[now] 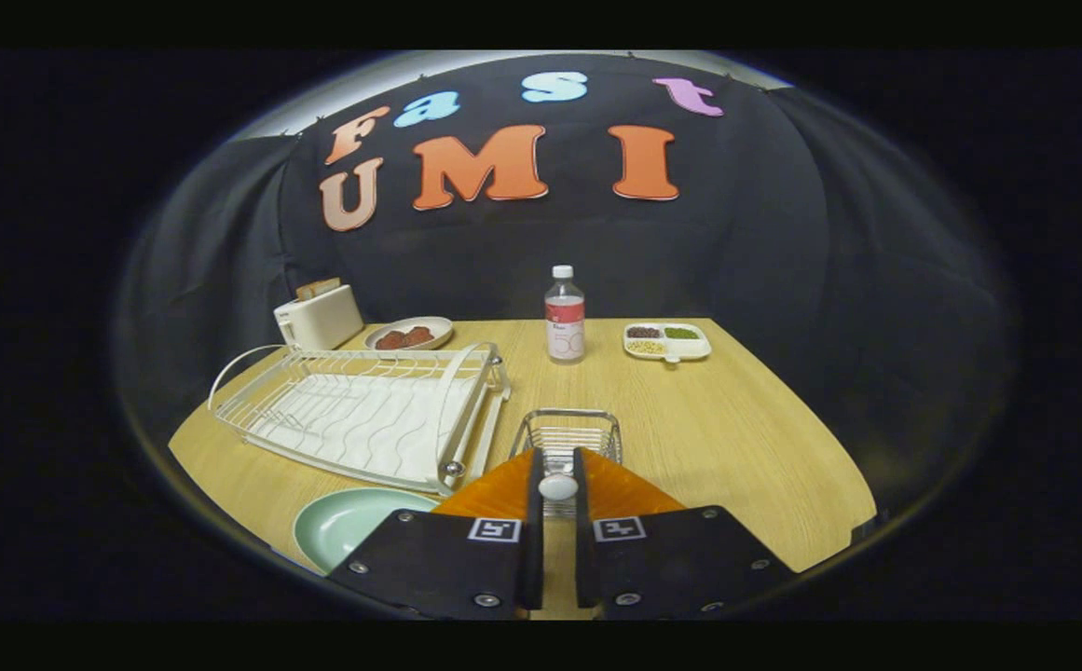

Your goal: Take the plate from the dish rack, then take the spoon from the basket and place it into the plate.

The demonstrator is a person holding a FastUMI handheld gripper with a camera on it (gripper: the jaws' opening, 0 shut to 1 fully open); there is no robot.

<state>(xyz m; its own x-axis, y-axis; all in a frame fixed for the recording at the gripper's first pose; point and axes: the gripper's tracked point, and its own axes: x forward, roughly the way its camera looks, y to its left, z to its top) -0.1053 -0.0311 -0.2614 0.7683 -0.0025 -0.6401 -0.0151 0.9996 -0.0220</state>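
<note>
On the far left of the light wooden desk (736, 438) stands a white toaster (320, 317) with slices of bread in its slots, close to the black cloth wall. Just to the right of it there is a small pale plate (410, 333) with dark brown pieces of food. In front of these two lies the white wire dish rack (363, 415) on its white drain tray, and no dish stands in it. Nearer to the camera, beside the front corner of the rack, lies the round pale green plate (345, 527); it is flat on the desk, and the left black body of the claw covers a part of it.

In the middle, the claw (557, 485) is nearly closed, and its two black fingers (535, 494) grasp a small white rounded end, which seems to be the spoon (558, 486). The rest of the spoon is hidden. Just beyond the fingers stands the small silver wire basket (567, 433).

Farther back, near the wall, a clear plastic bottle (564, 317) with a white cap and a red label stands upright. To the right of it is a white divided tray (667, 342) with brown, green and yellowish food in separate compartments.
</note>
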